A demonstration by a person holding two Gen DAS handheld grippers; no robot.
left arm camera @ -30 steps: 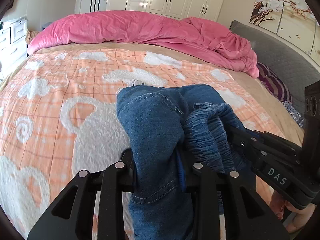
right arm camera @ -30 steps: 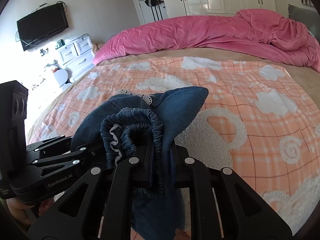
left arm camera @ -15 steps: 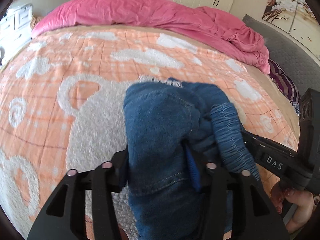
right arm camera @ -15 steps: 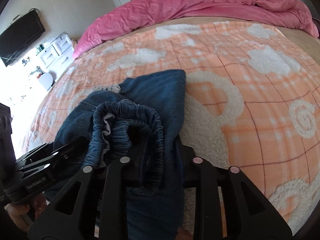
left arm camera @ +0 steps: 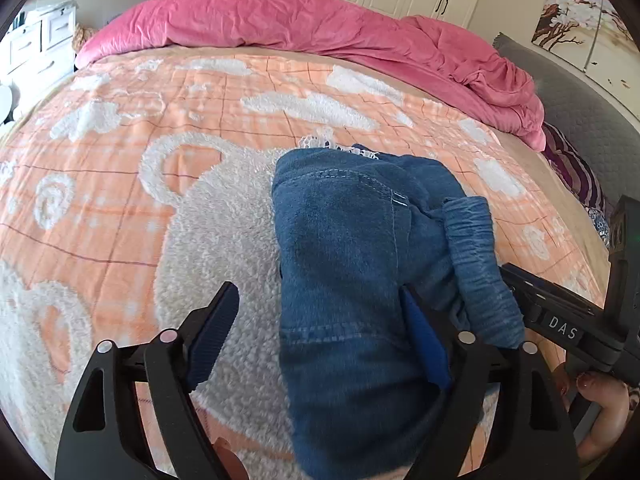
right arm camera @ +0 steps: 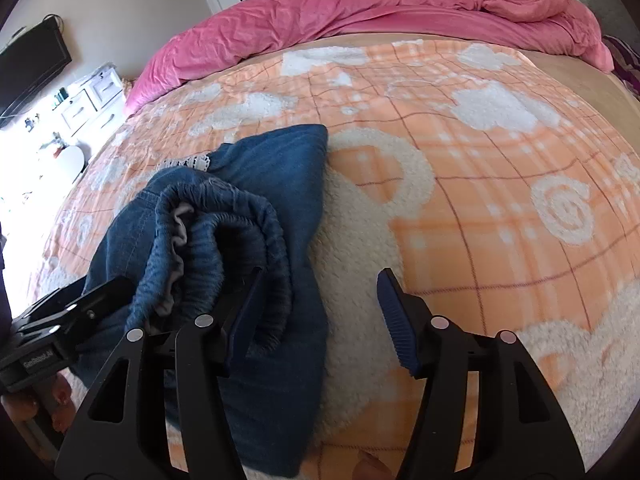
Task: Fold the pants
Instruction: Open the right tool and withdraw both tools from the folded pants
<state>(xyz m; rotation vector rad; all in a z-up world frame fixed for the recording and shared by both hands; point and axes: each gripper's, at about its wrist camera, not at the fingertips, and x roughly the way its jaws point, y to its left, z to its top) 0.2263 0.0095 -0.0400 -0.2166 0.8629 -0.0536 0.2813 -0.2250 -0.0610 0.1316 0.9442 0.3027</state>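
The blue denim pants (left arm camera: 352, 264) lie bunched in a folded heap on the orange and white bedspread (left arm camera: 120, 184), with the elastic waistband (right arm camera: 224, 240) on top and a white lace trim at the far edge. My left gripper (left arm camera: 316, 340) is open; the denim lies between its spread fingers, against the right one. My right gripper (right arm camera: 320, 312) is open too, its left finger against the pants (right arm camera: 260, 184), its right finger over bare blanket. Each gripper shows at the edge of the other's view.
A crumpled pink duvet (left arm camera: 320, 28) runs along the far side of the bed. A grey headboard (left arm camera: 580, 100) and striped pillow are at the right. White drawers (right arm camera: 92, 100) and a wall TV stand beyond the bed's left side.
Both grippers were shut on the pants and held them up; they lowered the bundle onto the bedspread and have opened, letting the pants go.
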